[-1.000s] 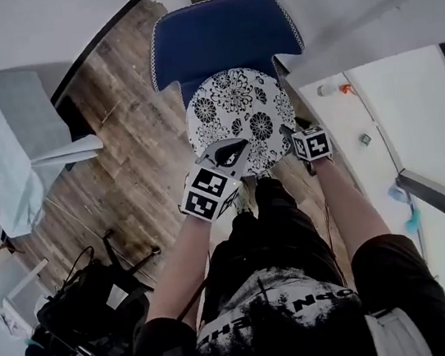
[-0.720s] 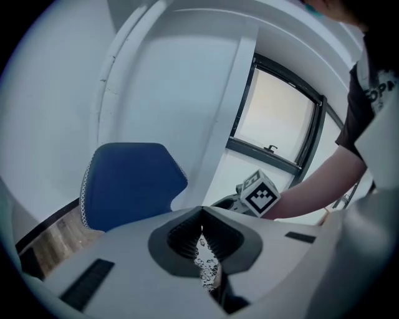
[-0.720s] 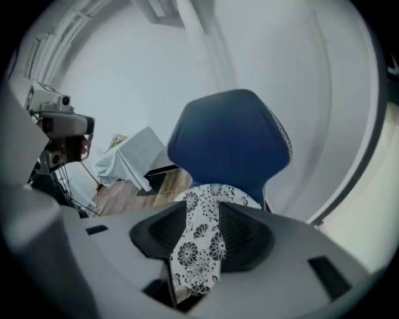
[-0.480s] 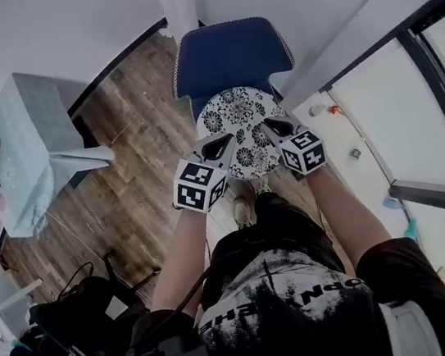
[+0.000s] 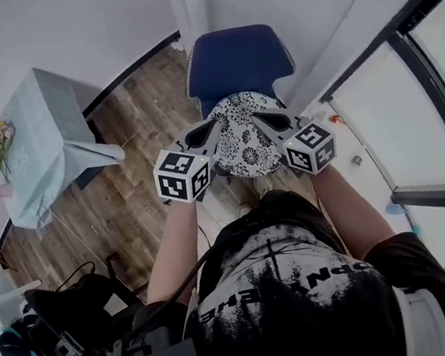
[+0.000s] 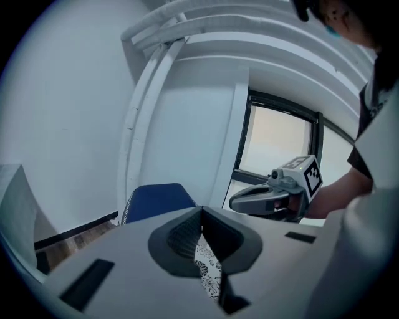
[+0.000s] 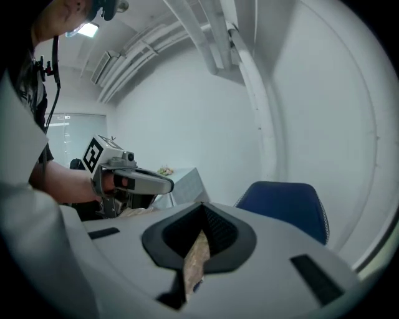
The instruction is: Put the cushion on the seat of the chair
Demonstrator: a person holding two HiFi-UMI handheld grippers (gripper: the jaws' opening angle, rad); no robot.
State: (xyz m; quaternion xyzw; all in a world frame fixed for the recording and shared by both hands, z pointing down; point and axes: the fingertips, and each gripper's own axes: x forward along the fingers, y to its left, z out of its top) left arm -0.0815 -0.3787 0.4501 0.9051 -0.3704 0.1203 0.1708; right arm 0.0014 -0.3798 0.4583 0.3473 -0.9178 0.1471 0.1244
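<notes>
Wood floor underfoot, blue chair ahead: my left gripper pinches one edge of the floral cushion, lifted since a second ago; my right gripper, its jaws just closed, clamps the opposite edge, the cushion spanning between both.

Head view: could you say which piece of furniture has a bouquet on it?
The cloth-covered pale grey table at left; the blue padded chair bears none.
</notes>
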